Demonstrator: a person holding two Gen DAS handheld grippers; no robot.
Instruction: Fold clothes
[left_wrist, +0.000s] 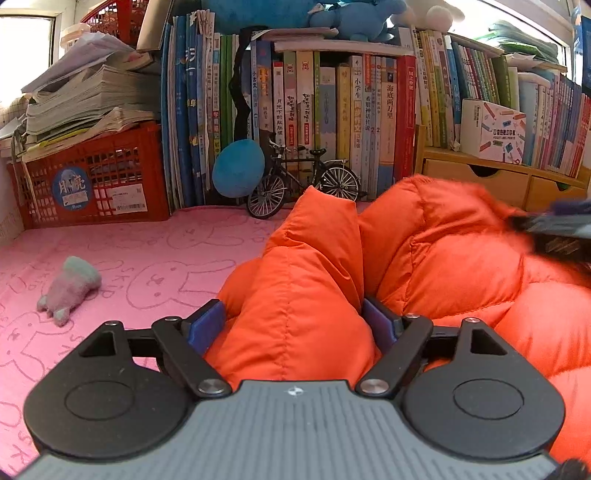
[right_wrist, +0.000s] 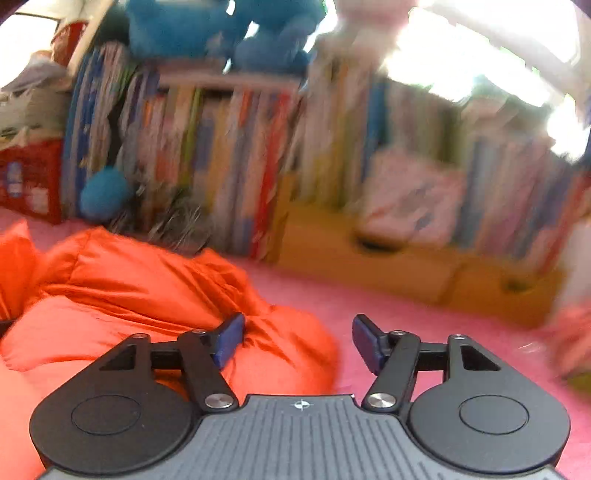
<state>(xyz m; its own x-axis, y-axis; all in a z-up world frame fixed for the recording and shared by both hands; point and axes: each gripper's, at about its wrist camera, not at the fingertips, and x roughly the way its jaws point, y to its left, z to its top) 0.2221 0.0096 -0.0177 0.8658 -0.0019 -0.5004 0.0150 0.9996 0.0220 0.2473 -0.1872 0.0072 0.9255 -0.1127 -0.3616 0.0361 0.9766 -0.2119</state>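
An orange puffy jacket (left_wrist: 443, 258) lies bunched on the pink sheet (left_wrist: 147, 258). A thick fold of it stands up between the blue pads of my left gripper (left_wrist: 291, 325), filling the gap and touching both pads. In the blurred right wrist view the jacket (right_wrist: 129, 295) lies to the left. My right gripper (right_wrist: 299, 339) hangs open over its right edge, with one finger above the fabric and the other above the pink sheet (right_wrist: 406, 332), and nothing pressed between them. The right gripper (left_wrist: 554, 225) also shows as a dark blur at the right edge of the left wrist view.
A small grey-pink stuffed toy (left_wrist: 68, 290) lies on the sheet at the left. Along the back stand a red crate (left_wrist: 92, 184) under stacked papers, a row of books (left_wrist: 332, 110), a model bicycle (left_wrist: 303, 181), a blue plush ball (left_wrist: 238, 170) and wooden drawers (left_wrist: 498, 177).
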